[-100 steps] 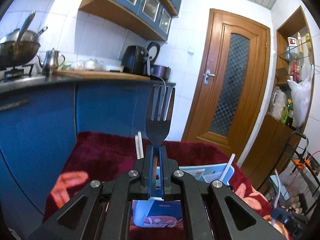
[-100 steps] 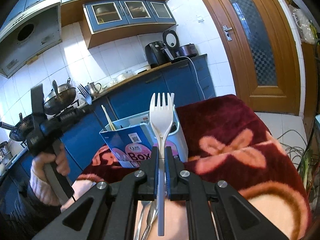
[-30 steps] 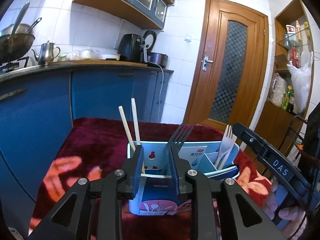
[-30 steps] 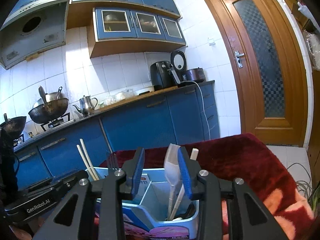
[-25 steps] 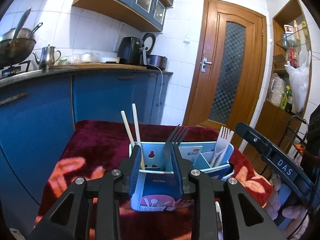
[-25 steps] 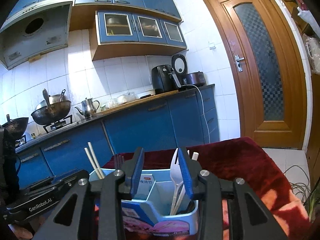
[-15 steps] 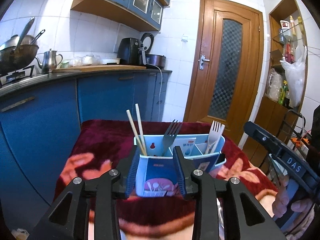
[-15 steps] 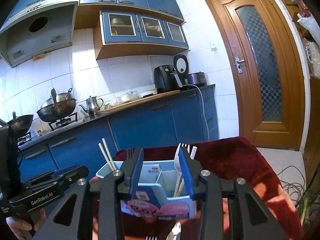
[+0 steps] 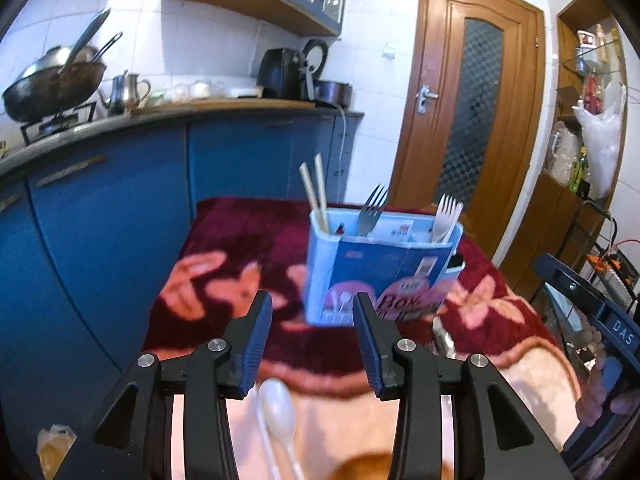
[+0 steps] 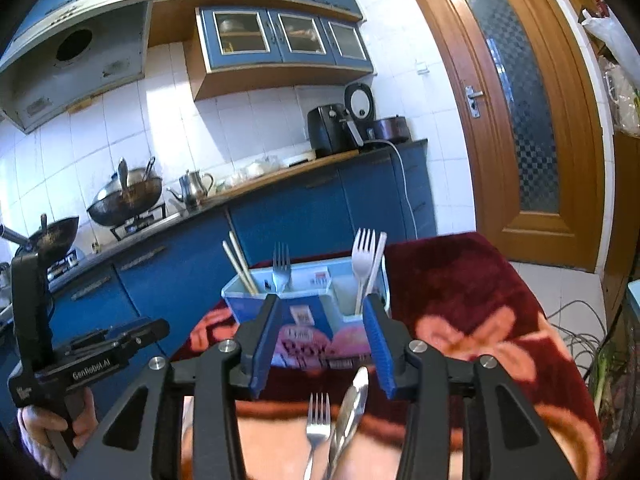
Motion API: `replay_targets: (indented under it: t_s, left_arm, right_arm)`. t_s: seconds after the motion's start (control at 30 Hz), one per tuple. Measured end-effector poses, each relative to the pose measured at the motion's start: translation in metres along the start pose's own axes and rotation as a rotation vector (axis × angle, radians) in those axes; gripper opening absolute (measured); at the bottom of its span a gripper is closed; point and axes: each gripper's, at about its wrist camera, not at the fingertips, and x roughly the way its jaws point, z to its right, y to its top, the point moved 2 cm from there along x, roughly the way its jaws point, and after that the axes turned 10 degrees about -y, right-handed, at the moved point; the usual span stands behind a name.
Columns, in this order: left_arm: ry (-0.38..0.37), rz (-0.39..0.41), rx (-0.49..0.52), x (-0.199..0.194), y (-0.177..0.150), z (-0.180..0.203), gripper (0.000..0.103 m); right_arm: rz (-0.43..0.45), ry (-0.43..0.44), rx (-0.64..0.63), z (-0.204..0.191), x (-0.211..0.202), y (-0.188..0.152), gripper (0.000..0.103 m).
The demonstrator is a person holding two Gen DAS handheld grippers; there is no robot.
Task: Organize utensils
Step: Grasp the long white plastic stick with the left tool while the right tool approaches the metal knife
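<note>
Forks stand in caddy (image 9: 380,272); left hand-held gripper (image 9: 313,344) and right hand-held gripper (image 10: 325,344) empty, jaws opening. Next pick: plastic spoon (image 9: 278,404) (near left), metal fork (image 10: 318,420).

Right gripper (image 10: 324,344) fingers opening, empty, utensil box (image 10: 304,320) beyond

You see a plush, matt blanket (image 9: 240,232), a glossy printed box (image 9: 380,264), a shiny metal fork (image 10: 318,420), a smooth white plastic spoon (image 9: 278,404) and a varnished wood door (image 9: 472,92).
</note>
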Motion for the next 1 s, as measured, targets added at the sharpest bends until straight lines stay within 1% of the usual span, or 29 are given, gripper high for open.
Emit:
replay_targets:
  t_s: [0.33,0.53,0.77,1.0]
  left_arm:
    - [0.050,-0.111,-0.069,0.001,-0.036,-0.023,0.044]
    - [0.076,-0.165,-0.096,0.006,-0.056,-0.032,0.044]
    - [0.112,-0.237,-0.136,0.015,-0.075,-0.044,0.044]
    - [0.136,-0.298,-0.156,0.022,-0.088,-0.045,0.044]
  right_arm:
    - [-0.092,-0.033,0.016,0.007,-0.006,-0.030,0.047]
    - [-0.171,-0.056,0.019,0.013,-0.001,-0.052,0.047]
    - [-0.230,-0.076,0.037,0.021,0.002,-0.071,0.050]
    - [-0.266,-0.085,0.058,0.030,0.004,-0.083,0.050]
